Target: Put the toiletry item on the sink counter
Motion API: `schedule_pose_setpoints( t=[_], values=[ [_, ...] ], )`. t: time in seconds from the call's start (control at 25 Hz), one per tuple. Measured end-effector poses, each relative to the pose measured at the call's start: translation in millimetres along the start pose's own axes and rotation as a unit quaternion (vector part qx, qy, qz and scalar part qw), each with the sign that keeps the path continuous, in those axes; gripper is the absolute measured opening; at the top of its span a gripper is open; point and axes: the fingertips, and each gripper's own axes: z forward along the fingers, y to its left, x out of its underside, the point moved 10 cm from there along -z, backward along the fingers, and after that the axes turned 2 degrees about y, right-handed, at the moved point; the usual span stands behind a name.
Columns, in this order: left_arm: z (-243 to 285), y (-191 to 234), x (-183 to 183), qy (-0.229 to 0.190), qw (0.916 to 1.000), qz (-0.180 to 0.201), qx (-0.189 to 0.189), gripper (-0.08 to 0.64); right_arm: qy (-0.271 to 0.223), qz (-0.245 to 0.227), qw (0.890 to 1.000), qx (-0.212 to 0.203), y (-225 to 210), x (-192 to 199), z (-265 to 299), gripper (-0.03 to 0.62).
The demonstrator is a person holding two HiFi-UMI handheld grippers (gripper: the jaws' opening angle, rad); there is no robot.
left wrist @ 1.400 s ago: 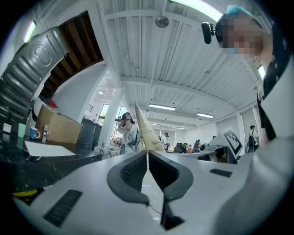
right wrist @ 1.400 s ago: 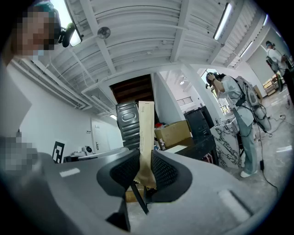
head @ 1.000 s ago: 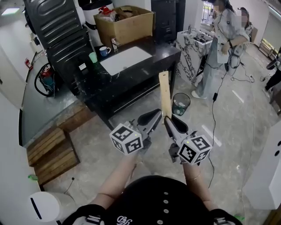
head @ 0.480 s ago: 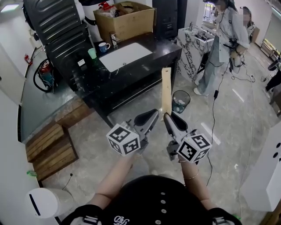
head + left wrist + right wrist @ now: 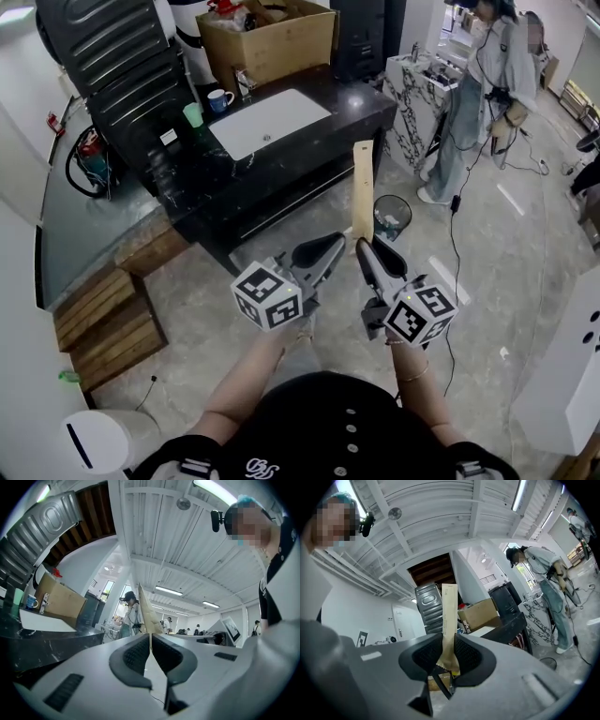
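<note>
- Still short of the white sink (image 5: 267, 122), the person had edged slightly nearer the black worktop (image 5: 314, 155) over the last second, with both grippers carried ahead
- The right gripper (image 5: 367, 249) kept its fingers clamped on the foot of the long tan toiletry packet (image 5: 362, 192), which stood upright in mid-air, well apart from the worktop; placing looked yet to come
- The left gripper (image 5: 328, 247) rode just beside it, fingers pressed together and empty
- The packet's contents and print could not be made out, and its lower end was hidden between the fingers
</note>
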Motion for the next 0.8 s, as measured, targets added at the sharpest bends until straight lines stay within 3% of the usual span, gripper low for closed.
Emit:
schedule_pose_setpoints(
  t=[0.32,0.8],
  values=[
    [40.3,79.0,-21.9,0.006,0.9997,-0.003,0.022,0.023,0.002,-0.016,1.000,0.021,-36.3,-22.3,80.6,0.078],
    [86.5,193.9,-72.4,-0.018,0.9982,-0.010,0.057,0.023,-0.024,-0.023,0.998,0.054,-74.6,-45.6,180.5,0.078]
  ],
)
